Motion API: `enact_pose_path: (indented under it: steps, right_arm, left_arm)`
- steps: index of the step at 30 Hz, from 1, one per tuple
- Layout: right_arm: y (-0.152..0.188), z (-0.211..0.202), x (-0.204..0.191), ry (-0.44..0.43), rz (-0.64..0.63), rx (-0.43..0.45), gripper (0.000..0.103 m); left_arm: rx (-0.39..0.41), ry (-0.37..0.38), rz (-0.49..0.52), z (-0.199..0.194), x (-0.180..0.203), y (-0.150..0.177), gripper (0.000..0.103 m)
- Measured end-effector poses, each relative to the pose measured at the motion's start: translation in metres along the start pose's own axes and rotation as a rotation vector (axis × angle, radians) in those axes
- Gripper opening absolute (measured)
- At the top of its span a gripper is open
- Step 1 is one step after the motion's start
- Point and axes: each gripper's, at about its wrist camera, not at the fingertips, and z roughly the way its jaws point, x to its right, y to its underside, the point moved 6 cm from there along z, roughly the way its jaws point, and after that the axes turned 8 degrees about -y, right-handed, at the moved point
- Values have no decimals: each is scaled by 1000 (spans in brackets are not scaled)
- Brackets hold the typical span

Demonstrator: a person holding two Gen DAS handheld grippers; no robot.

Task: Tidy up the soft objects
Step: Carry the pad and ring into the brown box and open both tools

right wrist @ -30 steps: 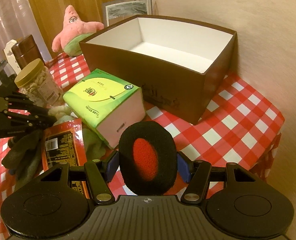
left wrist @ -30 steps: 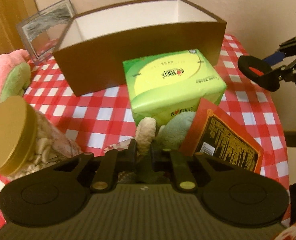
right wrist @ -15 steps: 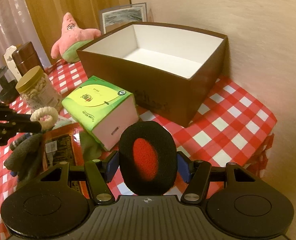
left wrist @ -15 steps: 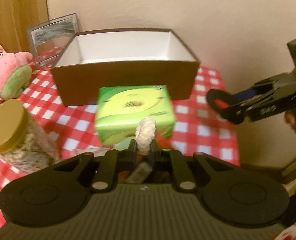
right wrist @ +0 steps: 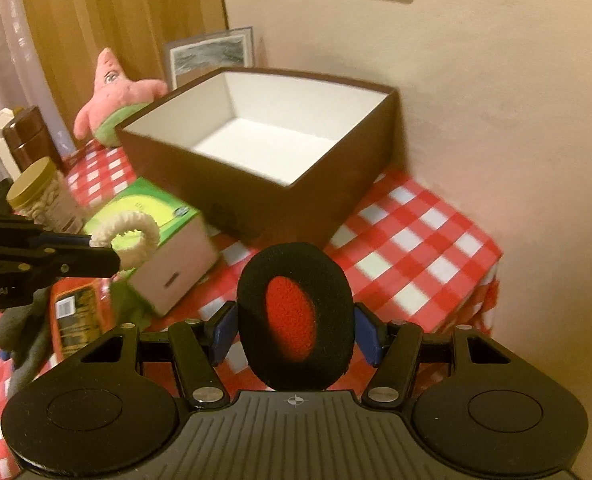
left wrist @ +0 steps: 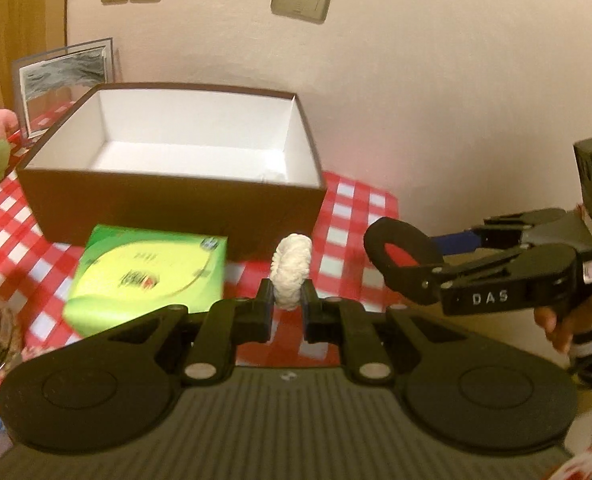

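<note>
Two grippers are in view, each carrying one soft item above a table covered with a red-and-white checked cloth [right wrist: 415, 236]. The left gripper [left wrist: 287, 300] has its jaws nearly together, pinching a cream-coloured fuzzy ring [left wrist: 292, 272] by its lower edge; the ring stands upright between the pads, clear of the table. The right gripper [right wrist: 296, 330] has its jaws set apart and pressed on either side of a black oval foam ear pad [right wrist: 296, 320] with a red centre; the pad stands on edge between the blue pads and is also off the table.

An open brown box [right wrist: 315, 184] with a white lining sits at the far edge of the table against the wall; its visible floor shows nothing clearly inside. A green tissue pack [left wrist: 148, 276] lies just in front of the box's near left corner. A pink star-shaped plush toy [right wrist: 112, 96] sits at the far left corner of the table, beside the box. A jar with a gold lid [right wrist: 42, 196] stands near the left edge. A red snack packet [right wrist: 78, 316] and grey-green cloth items [right wrist: 20, 344] lie near the left edge, in front of the tissue pack. A framed picture [left wrist: 66, 76] leans against the wall behind the box.
</note>
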Motion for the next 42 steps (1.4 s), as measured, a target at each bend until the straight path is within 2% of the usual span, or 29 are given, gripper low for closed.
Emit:
enact_pose_path:
  steps: [11, 20, 23, 30, 36, 41, 42]
  right_arm:
    - [-62, -1, 48, 37, -49, 87, 61]
    - [-132, 29, 59, -34, -96, 179, 61]
    - [-151, 48, 59, -69, -106, 184, 61]
    - [-170, 90, 60, -99, -106, 153, 61]
    - [-181, 123, 67, -108, -92, 131, 61]
    - [-192, 137, 79, -128, 1, 180, 69]
    - [-193, 139, 81, -122, 18, 183, 70]
  left_arm:
    - [29, -43, -81, 40, 20, -45, 13]
    - [78, -115, -127, 71, 9, -92, 13]
    - [86, -150, -142, 83, -2, -106, 13]
    - [65, -226, -152, 111, -26, -132, 13]
    - [32, -276, -170, 133, -42, -139, 13]
    - [3, -305, -185, 150, -52, -143, 22]
    - [-3, -315, -194, 152, -54, -144, 27]
